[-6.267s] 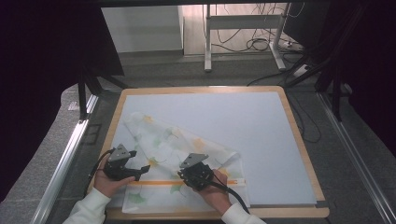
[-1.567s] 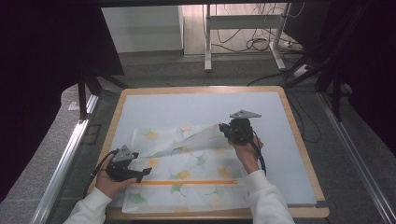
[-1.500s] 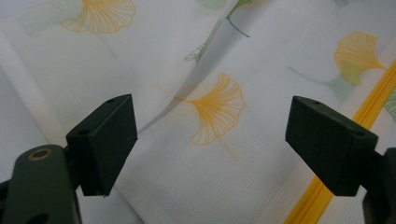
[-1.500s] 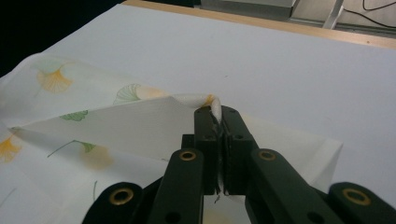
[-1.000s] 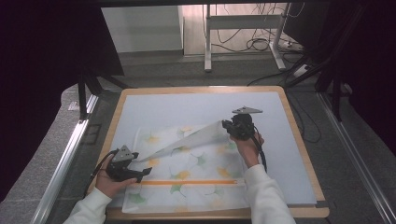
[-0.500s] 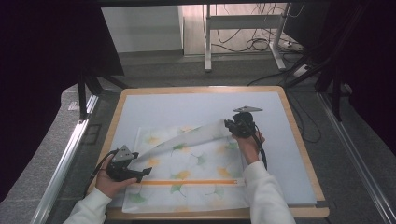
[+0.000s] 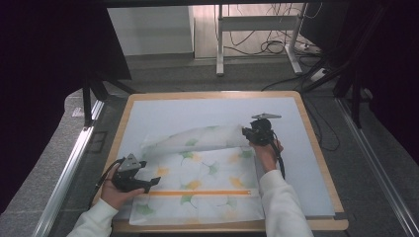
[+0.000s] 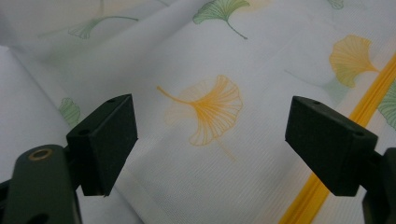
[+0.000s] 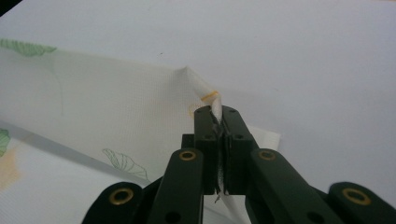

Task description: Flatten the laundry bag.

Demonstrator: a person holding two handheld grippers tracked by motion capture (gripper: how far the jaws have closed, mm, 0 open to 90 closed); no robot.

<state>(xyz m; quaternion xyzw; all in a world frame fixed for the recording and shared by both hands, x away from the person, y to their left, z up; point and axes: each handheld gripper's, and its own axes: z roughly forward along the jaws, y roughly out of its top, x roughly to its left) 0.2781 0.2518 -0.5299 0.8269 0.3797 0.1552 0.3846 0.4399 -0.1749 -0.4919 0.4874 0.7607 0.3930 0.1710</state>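
The right tongs (image 9: 218,122) were pinched shut on a corner of the ginkgo-print cloth (image 7: 197,185), which lay spread on the near half of the tabletop (image 7: 316,163); that corner wanted lowering taut and square. The left tongs (image 8: 212,135) stood open over the cloth's near-left part. Beyond the tabletop lay grey floor and cables

Thin, finely woven matt cloth (image 7: 197,173) lies on a smooth matt mat (image 7: 197,113) framed in wood (image 7: 207,94).

table: wood-framed board (image 7: 212,95) | floor: cables (image 7: 269,47), metal stand (image 7: 257,29) (behind table) | left: rail (image 7: 66,173)
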